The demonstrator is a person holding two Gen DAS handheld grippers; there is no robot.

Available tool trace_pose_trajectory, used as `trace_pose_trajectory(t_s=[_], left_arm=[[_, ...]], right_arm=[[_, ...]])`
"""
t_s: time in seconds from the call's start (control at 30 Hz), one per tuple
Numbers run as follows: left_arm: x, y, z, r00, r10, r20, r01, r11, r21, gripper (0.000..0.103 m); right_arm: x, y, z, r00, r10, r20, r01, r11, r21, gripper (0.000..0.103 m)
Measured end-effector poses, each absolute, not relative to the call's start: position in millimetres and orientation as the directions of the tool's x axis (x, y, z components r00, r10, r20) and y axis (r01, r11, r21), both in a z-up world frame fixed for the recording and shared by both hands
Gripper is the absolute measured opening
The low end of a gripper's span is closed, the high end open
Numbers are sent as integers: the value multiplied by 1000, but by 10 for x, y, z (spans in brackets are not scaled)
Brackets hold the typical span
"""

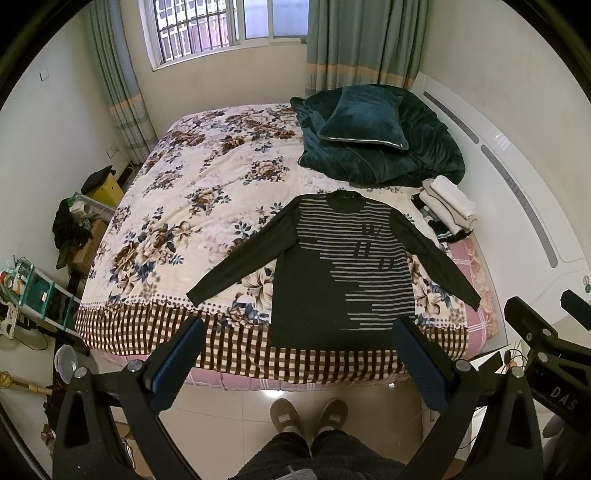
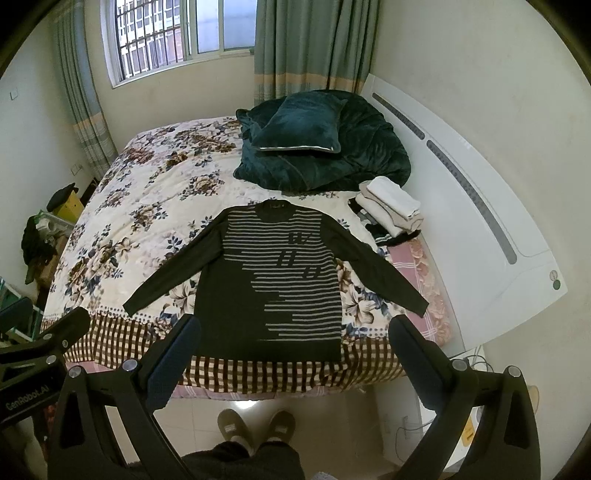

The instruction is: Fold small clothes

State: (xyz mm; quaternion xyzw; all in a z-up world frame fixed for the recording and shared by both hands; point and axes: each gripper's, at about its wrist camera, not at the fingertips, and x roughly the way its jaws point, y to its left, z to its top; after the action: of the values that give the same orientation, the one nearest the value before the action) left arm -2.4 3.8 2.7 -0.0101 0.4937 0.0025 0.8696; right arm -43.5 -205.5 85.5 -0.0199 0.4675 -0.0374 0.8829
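Left wrist | sweater point(image 1: 332, 266) flat on bed point(image 1: 192, 177) | both tongs point(image 1: 295, 354) point(image 2: 291, 354) spread, empty

Landmark: bed point(image 1: 207, 177), floral cover, checked hem
Window: barred window point(image 1: 207, 29) behind bed's far end, daylight in
Curtains: green curtains point(image 1: 354, 40) either side of window
Walls: cream
Headboard: white headboard point(image 2: 461, 206) along bed's right side
Floor: glossy pale tiles point(image 1: 229, 413) at bed's near edge
Clutter: boxes point(image 1: 99, 192) left of bed
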Motion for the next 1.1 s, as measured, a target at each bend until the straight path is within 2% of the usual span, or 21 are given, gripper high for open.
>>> trace_pose_trajectory(t_s=[0.6,1.1], left_arm=[[-25,34,69,520,-1,-854,-15,1000,-10,103],[24,-80,335,527,4,-850,-15,1000,-5,103]], right_arm=[[-493,-2044,907,566,-80,-821,44,997,-66,103],[-520,-2024,969,569,-77,-818,42,997,-64,103]])
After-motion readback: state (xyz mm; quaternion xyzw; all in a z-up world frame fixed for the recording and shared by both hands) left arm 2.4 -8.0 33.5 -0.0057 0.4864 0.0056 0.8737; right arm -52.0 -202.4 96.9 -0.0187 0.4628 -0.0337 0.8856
